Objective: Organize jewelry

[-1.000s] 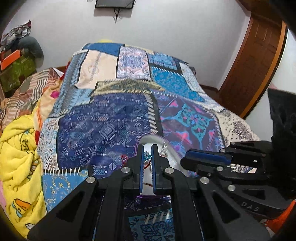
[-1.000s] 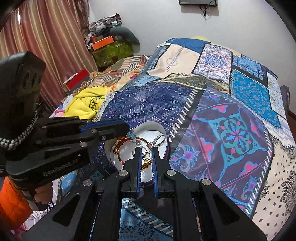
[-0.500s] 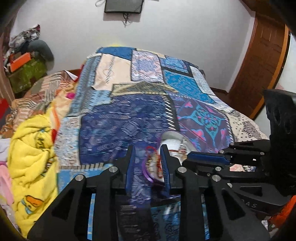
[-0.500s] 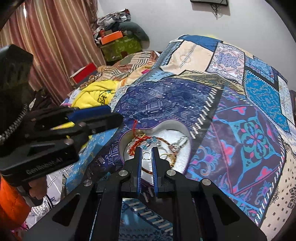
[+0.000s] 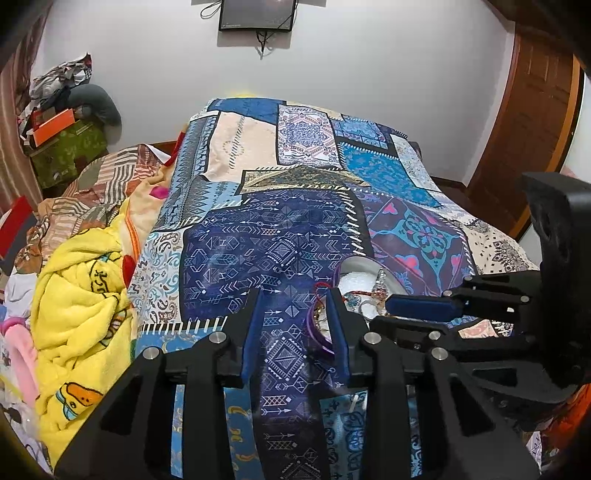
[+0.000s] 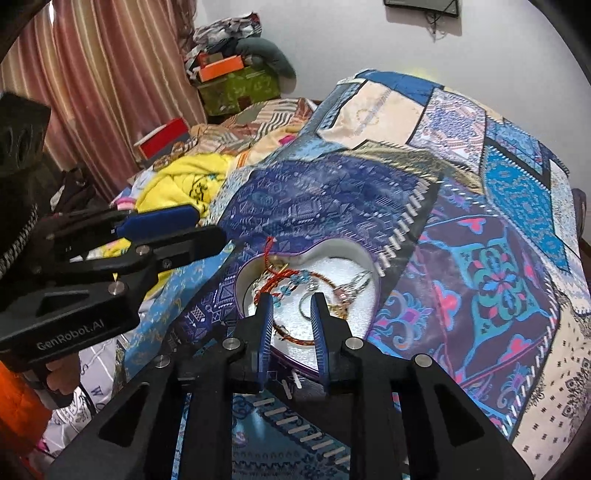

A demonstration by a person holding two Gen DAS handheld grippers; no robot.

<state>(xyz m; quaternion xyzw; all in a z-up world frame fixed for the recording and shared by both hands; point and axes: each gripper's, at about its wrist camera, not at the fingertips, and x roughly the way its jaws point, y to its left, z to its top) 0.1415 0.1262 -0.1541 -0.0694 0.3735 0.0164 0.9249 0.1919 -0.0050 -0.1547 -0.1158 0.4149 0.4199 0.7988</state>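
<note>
A heart-shaped box (image 6: pixel 334 260) with a purple rim and a white foam floor lies open on the patchwork bedspread (image 6: pixel 491 236), on the dark blue panel near the bed's near edge. Inside sits a tangle of jewelry (image 6: pixel 295 286): a reddish-orange braided bracelet, a red cord that trails over the far-left rim, a strand with small turquoise beads, a silver ring and some pale metal pieces toward the right lobe. Individual items in the tangle cannot be separated further.

The right gripper (image 6: pixel 291 301) hangs over the near part of the box, its blue-padded jaws parted by a narrow gap after just opening. The braided bracelet and the ring show in that gap, but the pads press on nothing.

The left gripper (image 5: pixel 295 295) stands just left of the box, jaws partly open after just widening. Only bedspread and the box's left rim show between them; it holds nothing. In the right wrist view the same tool (image 6: pixel 173 236) reaches in from the left, tips near the red cord, apart from it. A hand (image 6: pixel 59 376) grips its handle beside an orange sleeve (image 6: pixel 18 413).

Left of the bedspread lies a crumpled yellow blanket (image 5: pixel 81 306). Farther back stand a green box (image 5: pixel 62 151), striped curtains (image 6: pixel 103 85) and a wall-mounted screen (image 5: pixel 256 14). A wooden door (image 5: pixel 524 122) is at right.
</note>
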